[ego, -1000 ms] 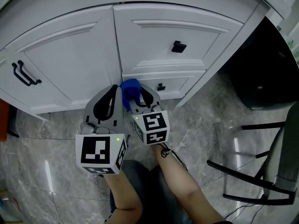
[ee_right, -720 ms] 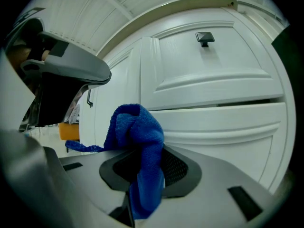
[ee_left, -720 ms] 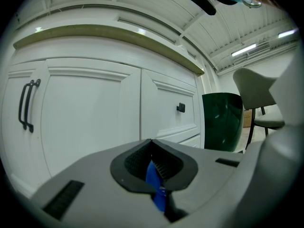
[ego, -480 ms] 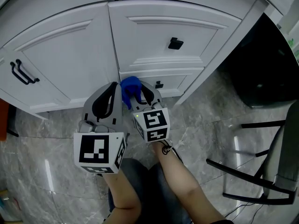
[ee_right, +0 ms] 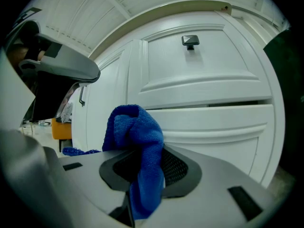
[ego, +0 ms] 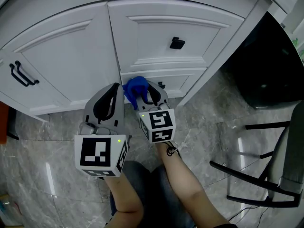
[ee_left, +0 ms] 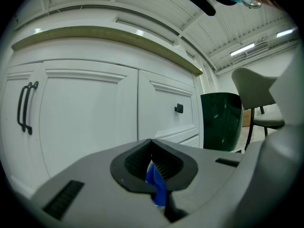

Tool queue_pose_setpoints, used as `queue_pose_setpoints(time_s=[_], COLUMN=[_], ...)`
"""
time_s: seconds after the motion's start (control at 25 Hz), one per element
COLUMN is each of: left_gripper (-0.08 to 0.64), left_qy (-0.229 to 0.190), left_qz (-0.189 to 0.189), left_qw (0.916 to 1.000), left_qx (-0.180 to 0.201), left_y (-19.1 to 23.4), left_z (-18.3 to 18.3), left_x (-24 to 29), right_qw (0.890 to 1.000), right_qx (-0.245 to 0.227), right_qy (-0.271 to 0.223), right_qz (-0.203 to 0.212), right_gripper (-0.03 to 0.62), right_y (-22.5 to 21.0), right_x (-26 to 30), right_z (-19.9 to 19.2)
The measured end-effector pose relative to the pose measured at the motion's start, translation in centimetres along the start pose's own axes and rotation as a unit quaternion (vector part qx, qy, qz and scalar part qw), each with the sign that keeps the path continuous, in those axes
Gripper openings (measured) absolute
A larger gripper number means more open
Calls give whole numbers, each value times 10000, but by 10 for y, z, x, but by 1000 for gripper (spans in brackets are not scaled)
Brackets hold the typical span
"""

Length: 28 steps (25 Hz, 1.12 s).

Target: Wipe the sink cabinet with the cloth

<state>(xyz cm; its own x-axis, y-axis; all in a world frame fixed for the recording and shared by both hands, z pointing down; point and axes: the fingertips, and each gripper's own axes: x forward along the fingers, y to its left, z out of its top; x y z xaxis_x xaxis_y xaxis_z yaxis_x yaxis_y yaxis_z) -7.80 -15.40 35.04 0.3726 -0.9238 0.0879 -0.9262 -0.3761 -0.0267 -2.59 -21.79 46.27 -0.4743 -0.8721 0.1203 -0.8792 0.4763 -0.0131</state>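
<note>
The white sink cabinet (ego: pixel 71 56) fills the top of the head view, with a door on the left and two drawers on the right. A blue cloth (ego: pixel 135 88) is bunched just in front of the lower drawer (ego: pixel 175 82). My right gripper (ego: pixel 151 95) is shut on the cloth (ee_right: pixel 137 137), which drapes over its jaws close to the drawer front (ee_right: pixel 213 122). My left gripper (ego: pixel 114 90) sits beside it on the left, shut, with a sliver of blue cloth (ee_left: pixel 156 186) pinched between its jaws. It faces the cabinet door (ee_left: pixel 80 118).
A black bar handle (ego: pixel 20 75) is on the door and black knobs (ego: pixel 176 43) are on the drawers. A dark green bin (ego: pixel 266 70) stands right of the cabinet. A black-framed chair (ego: pixel 266 175) is at the lower right. The floor is grey marble tile (ego: pixel 42 151).
My right gripper and the cloth have shifted slightly right and nearer the lower drawer. The left gripper has barely moved.
</note>
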Motion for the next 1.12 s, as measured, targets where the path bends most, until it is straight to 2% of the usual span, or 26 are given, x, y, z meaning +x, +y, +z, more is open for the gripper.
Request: queue_pose_setpoints(time_s=[1.12], left_gripper=[3], left_qy=[38], left_qz=[-77], left_qw=[10000], left_qx=[26], left_y=[-5], left_z=[-1], left_x=[3], right_qw=[9999], right_qx=[-125], right_qy=[27], right_qz=[-33], right_gripper=[115], right_y=[-3], right_x=[0], right_z=[0])
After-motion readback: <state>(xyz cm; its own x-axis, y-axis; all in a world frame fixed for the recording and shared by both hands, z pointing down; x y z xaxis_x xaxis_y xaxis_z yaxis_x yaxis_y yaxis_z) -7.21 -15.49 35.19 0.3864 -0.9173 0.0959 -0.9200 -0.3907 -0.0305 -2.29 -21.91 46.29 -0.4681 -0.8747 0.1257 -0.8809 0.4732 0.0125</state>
